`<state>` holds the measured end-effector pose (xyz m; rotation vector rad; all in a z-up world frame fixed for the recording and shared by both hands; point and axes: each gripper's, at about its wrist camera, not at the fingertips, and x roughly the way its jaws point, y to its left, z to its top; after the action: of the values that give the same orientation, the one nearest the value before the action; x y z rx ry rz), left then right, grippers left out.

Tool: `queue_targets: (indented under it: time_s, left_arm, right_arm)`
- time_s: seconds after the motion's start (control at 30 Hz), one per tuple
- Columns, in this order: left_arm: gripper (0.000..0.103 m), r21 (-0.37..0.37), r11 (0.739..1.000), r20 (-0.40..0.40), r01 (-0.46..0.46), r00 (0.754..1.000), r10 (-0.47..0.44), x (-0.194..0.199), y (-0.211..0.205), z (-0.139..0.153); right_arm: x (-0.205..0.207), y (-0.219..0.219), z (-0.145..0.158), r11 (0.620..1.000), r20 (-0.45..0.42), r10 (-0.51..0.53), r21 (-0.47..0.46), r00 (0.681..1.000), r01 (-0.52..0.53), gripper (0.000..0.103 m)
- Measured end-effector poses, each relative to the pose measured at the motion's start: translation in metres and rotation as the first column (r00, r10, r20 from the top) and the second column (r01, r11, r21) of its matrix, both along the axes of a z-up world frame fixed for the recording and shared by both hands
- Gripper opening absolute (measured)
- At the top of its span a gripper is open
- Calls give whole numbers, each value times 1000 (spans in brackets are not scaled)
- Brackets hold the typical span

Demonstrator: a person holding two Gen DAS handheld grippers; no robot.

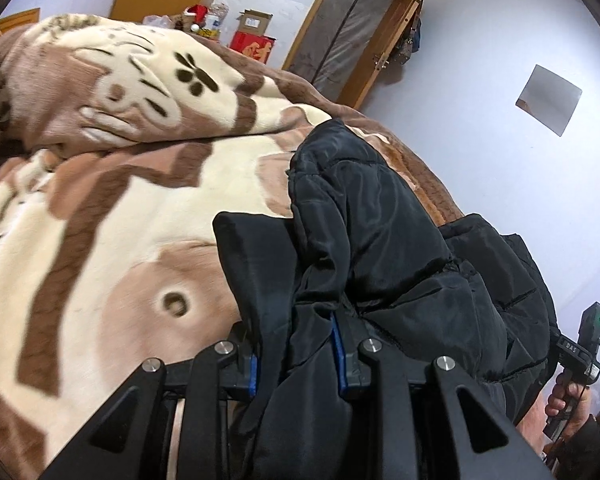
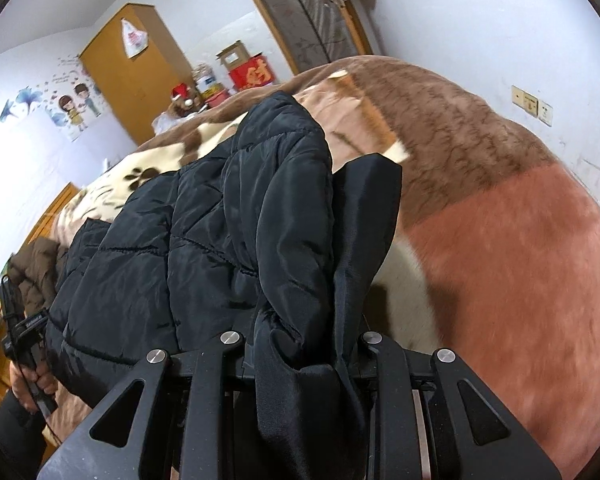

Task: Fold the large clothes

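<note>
Left wrist view: both grippers clamped on black padded jacket, lifted over the bed.

Near: left gripper [image 1: 296,280] pinches a jacket [image 1: 380,248] edge; right gripper [image 2: 320,248] likewise grips bunched fabric. Jacket hangs between them above the plush blanket [image 1: 112,208]. Judgement: keep both hands level and the span taut, then lay the fold down squarely. Far: cardboard boxes [image 1: 254,34], doorway.

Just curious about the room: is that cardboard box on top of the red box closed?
No, the cardboard box on the red box beyond the bed has its top flaps standing open.
</note>
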<state>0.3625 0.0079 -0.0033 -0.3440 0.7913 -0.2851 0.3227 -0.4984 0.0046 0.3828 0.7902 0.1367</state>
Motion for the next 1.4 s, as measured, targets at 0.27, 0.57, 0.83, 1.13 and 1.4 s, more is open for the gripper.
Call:
queue_targets:
  time_s: [0.27,0.57,0.83,1.13,1.4]
  left_arm:
    - [40,8,999,-187,-44,981,45,24,-10,-100]
    - [48,33,997,-140,-72,987,76,-2,15,-69]
    - [47,143,990,3,-14,1000,14,-17,-18,-24]
    - [47,208,978,-120,31,993,-6,-10,-50,-64]
    - [47,220,974,-45,44,998,-35,-84,-52,-22]
  right_arm:
    - [22,-37,-79,988,-134,-103,98,986,117,55]
    - [-14,-38,-25,991,-74,-135,-24,988,133,59]
    - [-35,5,5,970,24,-107,-218,994,110,59]
    - [-21,23,-29,953,-84,-128,-286,988,99,59]
    - [-94,78,13,951,-8,-105,-293,994,97,59]
